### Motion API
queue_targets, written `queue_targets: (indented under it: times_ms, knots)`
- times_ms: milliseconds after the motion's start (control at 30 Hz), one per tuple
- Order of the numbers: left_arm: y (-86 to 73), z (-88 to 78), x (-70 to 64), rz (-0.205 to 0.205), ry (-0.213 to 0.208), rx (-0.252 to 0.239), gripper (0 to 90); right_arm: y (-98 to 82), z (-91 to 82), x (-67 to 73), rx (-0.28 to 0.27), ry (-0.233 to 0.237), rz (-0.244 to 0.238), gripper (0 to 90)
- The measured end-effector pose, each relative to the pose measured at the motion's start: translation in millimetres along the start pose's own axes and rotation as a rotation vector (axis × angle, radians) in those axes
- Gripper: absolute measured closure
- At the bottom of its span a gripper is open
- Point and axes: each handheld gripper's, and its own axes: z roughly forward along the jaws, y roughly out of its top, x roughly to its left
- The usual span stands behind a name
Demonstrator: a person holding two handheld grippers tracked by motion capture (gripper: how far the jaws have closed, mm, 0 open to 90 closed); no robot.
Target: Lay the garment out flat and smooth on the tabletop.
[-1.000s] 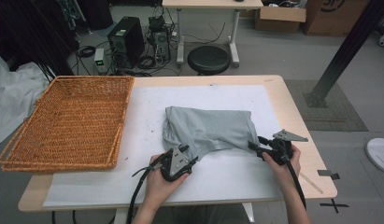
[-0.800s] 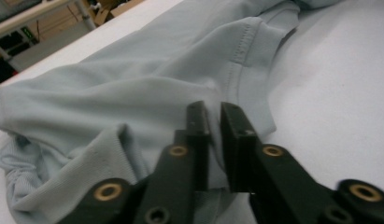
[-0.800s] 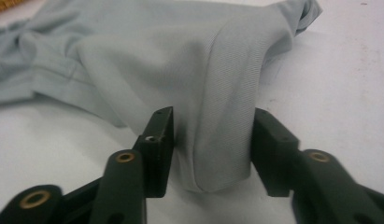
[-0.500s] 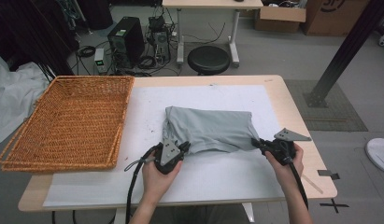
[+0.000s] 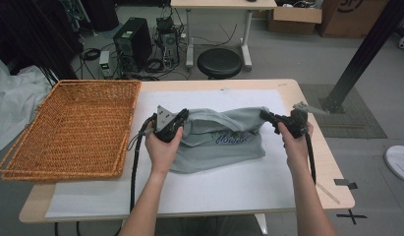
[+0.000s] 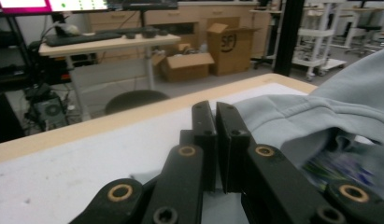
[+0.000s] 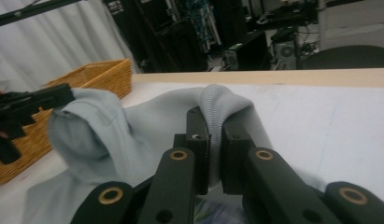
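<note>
While a grey garment [image 5: 221, 140] is raised off the middle of the worktop [image 5: 239, 189], its two upper corners are pinched by the left hand-held gripper [image 5: 180, 117] and right hand-held gripper [image 5: 264, 115], probably to spread it for folding. Beside the left gripper's own clamped jaws, grey cloth [image 6: 316, 121] is seen, though the pinched edge cannot be made out. Along the right gripper's jaws, a ribbed hem [image 7: 217, 109] is seen clamped tight, the basket [image 7: 94, 77] lying towards the worktop's left edge.

Big wicker basket [image 5: 72, 128] sits on the table's [image 5: 307, 196] left side. Behind it there's 1 black round stool [image 5: 219, 62], a PC tower [image 5: 132, 45], and cardboard boxes [image 5: 294, 19] on the floor.
</note>
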Motion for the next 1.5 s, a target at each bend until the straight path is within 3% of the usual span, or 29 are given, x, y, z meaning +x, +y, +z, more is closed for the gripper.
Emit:
queue_targets:
  times_ms: [133, 433, 500, 533, 600, 667, 733, 800, 867, 933, 1000, 1167, 1267, 1400, 1500]
  knots:
    - [-1.3, 25.8, 15.1, -0.032, 0.052, 0.002, 87.3, 10.4, 23.2, -12.6, -0.055, -0.024, 0.014, 85.2]
    - [-5.9, 79.7, 43.8, -0.079, 0.142, -0.017, 86.9, 17.4, 75.2, -44.5, -0.079, -0.076, 0.096, 85.0]
    - [-10.1, 91.4, 48.1, -0.072, 0.179, -0.040, 78.8, 16.0, 86.1, -50.6, -0.056, -0.105, 0.097, 81.0]
    - [-12.6, 95.5, 50.8, -0.078, 0.204, -0.059, 67.4, 13.8, 93.7, -55.2, -0.044, -0.125, 0.106, 73.4]
    - [-16.0, 98.3, 56.8, -0.133, 0.237, -0.074, 63.3, 11.0, 100.7, -59.0, -0.048, -0.164, 0.107, 68.0]
    - [-16.9, 96.4, 59.5, -0.148, 0.253, -0.058, 60.3, 10.9, 101.7, -59.2, -0.062, -0.158, 0.106, 65.2]
    - [-15.6, 92.3, 56.9, -0.113, 0.235, -0.033, 58.0, 12.7, 98.5, -55.7, -0.038, -0.166, 0.077, 63.8]
    - [-12.3, 86.9, 50.4, -0.092, 0.192, -0.018, 56.2, 14.5, 94.3, -51.7, -0.026, -0.161, 0.048, 62.7]
    - [-8.7, 78.7, 39.5, -0.061, 0.144, -0.014, 50.1, 15.6, 89.2, -45.2, -0.012, -0.157, 0.005, 62.4]
    - [-7.1, 66.0, 26.5, -0.004, 0.121, -0.010, 48.7, 15.0, 81.7, -36.4, 0.006, -0.143, -0.050, 61.6]
    - [-9.2, 51.0, 15.3, 0.012, 0.087, -0.019, 46.3, 12.7, 72.8, -27.9, 0.016, -0.130, -0.077, 60.4]
    - [-26.4, 6.0, -3.5, 0.001, 0.050, 0.015, 42.6, -6.1, 35.4, -1.6, 0.051, -0.126, -0.140, 58.6]
    - [-38.3, -18.9, -9.6, -0.006, 0.066, 0.044, 40.9, -23.0, 11.2, 8.0, 0.060, -0.131, -0.125, 59.1]
    - [-52.6, -49.1, -19.9, -0.048, 0.071, 0.058, 37.4, -49.8, -14.3, 17.3, 0.103, -0.146, -0.102, 57.9]
    - [-63.4, -64.1, -29.7, -0.045, 0.087, 0.095, 34.7, -69.6, -27.0, 25.0, 0.128, -0.162, -0.095, 55.9]
